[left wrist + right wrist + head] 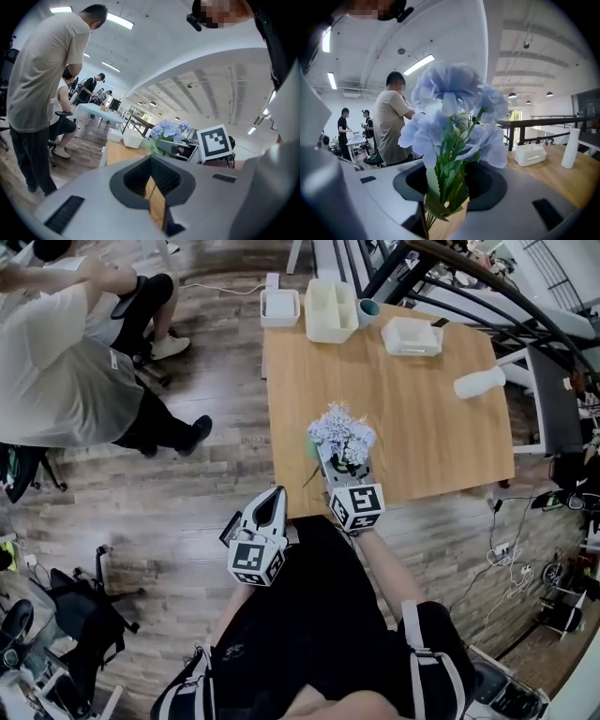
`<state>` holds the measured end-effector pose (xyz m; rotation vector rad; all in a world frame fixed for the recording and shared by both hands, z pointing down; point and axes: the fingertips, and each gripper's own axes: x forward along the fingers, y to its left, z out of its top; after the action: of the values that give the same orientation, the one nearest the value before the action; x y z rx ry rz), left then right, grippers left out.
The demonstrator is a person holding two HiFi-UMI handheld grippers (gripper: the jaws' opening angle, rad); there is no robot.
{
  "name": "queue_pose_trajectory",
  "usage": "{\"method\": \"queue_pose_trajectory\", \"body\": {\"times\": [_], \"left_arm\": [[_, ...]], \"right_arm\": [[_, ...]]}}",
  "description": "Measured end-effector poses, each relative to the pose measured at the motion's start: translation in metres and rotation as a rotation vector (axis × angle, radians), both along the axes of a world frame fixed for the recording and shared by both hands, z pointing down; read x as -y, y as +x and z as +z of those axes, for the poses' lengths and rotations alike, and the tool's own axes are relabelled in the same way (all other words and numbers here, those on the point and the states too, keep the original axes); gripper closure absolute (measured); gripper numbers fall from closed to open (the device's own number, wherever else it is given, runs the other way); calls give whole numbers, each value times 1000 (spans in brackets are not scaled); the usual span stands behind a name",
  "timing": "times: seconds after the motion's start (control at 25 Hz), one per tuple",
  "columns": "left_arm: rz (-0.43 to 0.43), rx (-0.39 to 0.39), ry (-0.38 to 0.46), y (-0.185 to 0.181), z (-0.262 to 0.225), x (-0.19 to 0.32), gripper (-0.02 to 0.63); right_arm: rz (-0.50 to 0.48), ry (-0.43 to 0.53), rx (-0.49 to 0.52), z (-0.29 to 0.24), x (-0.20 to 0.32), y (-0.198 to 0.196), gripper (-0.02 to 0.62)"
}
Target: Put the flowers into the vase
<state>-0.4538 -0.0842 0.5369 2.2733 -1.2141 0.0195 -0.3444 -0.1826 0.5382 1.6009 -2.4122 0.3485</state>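
Head view gives us the wooden table (412,427), the biggest thing before us. Our left gripper (275,498) hangs just off its near edge, fingers drawn together with nothing between them. Our right gripper (341,465) is over that near edge, fingers clamped on the green stems of the pale blue flowers (341,435), blooms upward. We see the white vase (479,382) well apart from them, near the table's right edge.
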Motion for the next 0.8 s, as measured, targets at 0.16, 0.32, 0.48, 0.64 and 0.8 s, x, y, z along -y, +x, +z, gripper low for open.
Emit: {"method": "queue_pose_trajectory", "body": {"times": [0.16,0.32,0.48,0.64,0.8], "left_arm": [[68,-8,13,25,-2,-8,580],[116,9,32,47,-6,-19,580],[140,33,55,72,-14,-27,580],[148,79,72,109,-17,-48,580],[188,121,96,173,-18,-69,580]], "right_arm": [[72,83,17,-32,-25,27,405],[110,141,-11,-50,-45,55,405],[150,168,18,-58,-64,87,405],[116,206,13,-63,-94,117,405],[99,255,5,-64,-126,172,405]]}}
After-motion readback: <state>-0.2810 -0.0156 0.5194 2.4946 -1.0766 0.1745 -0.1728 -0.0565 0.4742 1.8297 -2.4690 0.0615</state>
